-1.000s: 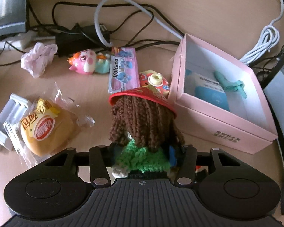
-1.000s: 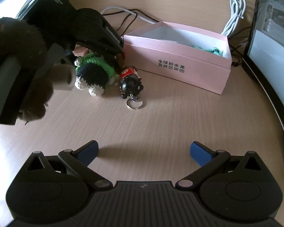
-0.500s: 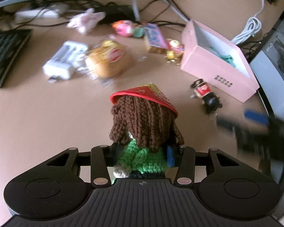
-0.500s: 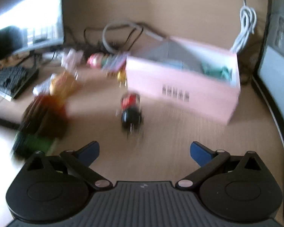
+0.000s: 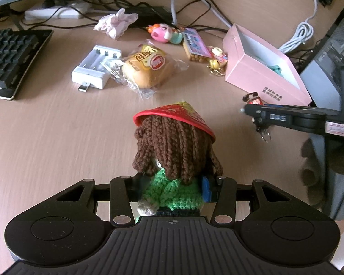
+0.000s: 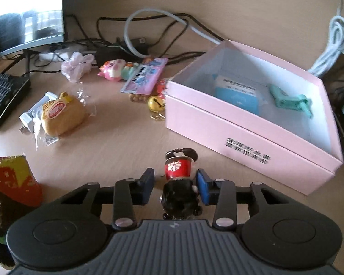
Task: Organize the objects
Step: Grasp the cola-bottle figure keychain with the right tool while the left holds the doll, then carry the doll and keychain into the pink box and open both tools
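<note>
My left gripper (image 5: 172, 190) is shut on a crocheted doll (image 5: 174, 151) with brown braids, a red hat and green clothes, held above the desk. My right gripper (image 6: 175, 189) has its blue pads around a small black-and-red figurine keychain (image 6: 180, 183); the right pad touches it, while a narrow gap shows at the left pad. The figurine also shows in the left wrist view (image 5: 254, 100), between the right gripper's fingers. The open pink box (image 6: 252, 142) lies just beyond to the right, holding a blue packet (image 6: 238, 94) and a teal clip (image 6: 291, 98).
On the desk lie a wrapped bun (image 5: 149, 68), a white battery charger (image 5: 95, 68), a pink toy (image 5: 162, 33), a Volcano snack pack (image 5: 193, 43), a gold bell charm (image 6: 155, 102), a crumpled tissue (image 5: 115, 21), a keyboard (image 5: 9, 57), cables and a monitor base.
My left gripper lifted the doll up and back from beside the box. My right gripper moved forward and narrowed its fingers around the figurine keychain.
</note>
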